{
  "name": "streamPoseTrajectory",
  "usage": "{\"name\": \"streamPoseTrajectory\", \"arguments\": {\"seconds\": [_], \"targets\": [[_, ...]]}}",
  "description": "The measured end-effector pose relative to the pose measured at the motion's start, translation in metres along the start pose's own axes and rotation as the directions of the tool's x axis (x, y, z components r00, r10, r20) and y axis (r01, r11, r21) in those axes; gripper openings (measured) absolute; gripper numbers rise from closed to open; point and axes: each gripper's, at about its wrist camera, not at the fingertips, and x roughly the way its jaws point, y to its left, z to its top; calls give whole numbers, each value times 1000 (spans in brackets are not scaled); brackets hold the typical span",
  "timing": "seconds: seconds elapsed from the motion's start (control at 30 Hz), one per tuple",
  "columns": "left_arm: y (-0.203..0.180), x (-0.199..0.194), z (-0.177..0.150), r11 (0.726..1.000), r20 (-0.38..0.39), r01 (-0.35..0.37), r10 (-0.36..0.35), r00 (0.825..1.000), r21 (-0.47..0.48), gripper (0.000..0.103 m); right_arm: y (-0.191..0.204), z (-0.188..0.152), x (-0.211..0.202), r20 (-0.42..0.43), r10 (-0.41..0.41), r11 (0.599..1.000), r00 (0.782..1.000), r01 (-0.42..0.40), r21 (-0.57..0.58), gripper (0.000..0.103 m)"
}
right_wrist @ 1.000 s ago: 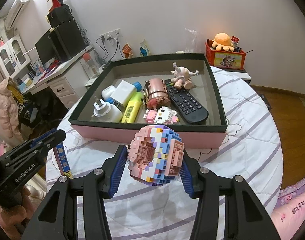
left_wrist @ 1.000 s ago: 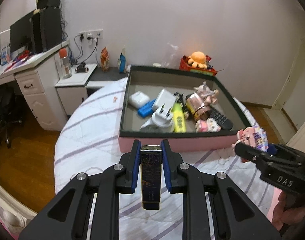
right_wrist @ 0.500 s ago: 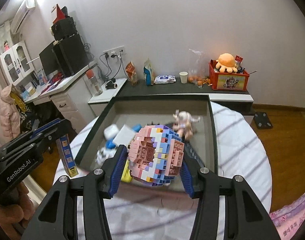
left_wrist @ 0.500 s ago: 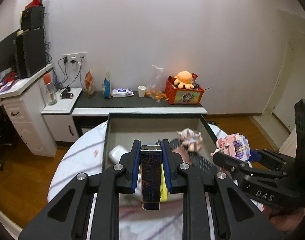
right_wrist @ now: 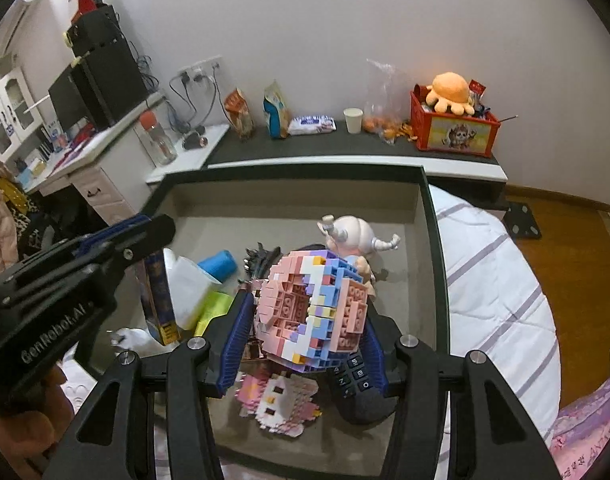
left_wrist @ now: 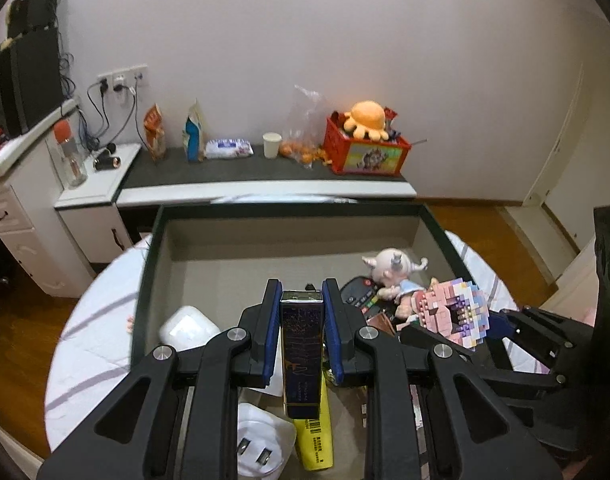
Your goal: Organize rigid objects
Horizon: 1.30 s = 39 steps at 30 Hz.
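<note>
Nearest the lenses: left gripper (left_wrist: 301,334) clamped on a slim blue box (left_wrist: 301,354); right gripper (right_wrist: 305,336) clamped on a pink brick model (right_wrist: 311,310). Both items hang over the tray (right_wrist: 435,240), neither released. Below, already in the tray: plug (left_wrist: 261,448), yellow marker (left_wrist: 315,436), white case (left_wrist: 187,326), remote (right_wrist: 355,380), small brick figure (right_wrist: 279,398), doll (right_wrist: 355,232). Beyond: bed (right_wrist: 493,280), then shelf (right_wrist: 345,144) with red crate (right_wrist: 453,130). Judged nearly done; two placements remain.

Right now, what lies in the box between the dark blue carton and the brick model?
In the right wrist view, between the dark blue carton and the brick model lie a white block, a blue cylinder and a yellow highlighter.
</note>
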Motion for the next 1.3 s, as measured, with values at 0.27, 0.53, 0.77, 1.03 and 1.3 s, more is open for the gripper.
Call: {"name": "streamPoseTrajectory", "arguments": {"seconds": [0.27, 0.53, 0.77, 1.03, 1.3], "targets": [[1, 2, -2, 998, -1, -68, 68, 998, 11, 78, -7, -3, 3, 3, -31, 999, 1000, 31, 22, 80], [0, -37, -2, 993, 62, -115, 115, 991, 2, 100, -5, -6, -27, 65, -27, 999, 998, 24, 42, 80], [-2, -95, -11, 988, 120, -155, 157, 980, -22, 103, 2, -17, -76, 136, -27, 999, 990, 21, 41, 80], [-9, -159, -41, 975, 137, -219, 221, 966, -30, 103, 12, -45, -140, 194, -55, 998, 980, 50, 32, 80], [-23, -187, -84, 963, 78, -271, 271, 959, -19, 103, 16, -91, -184, 205, -54, 998, 977, 45, 46, 81]]}}
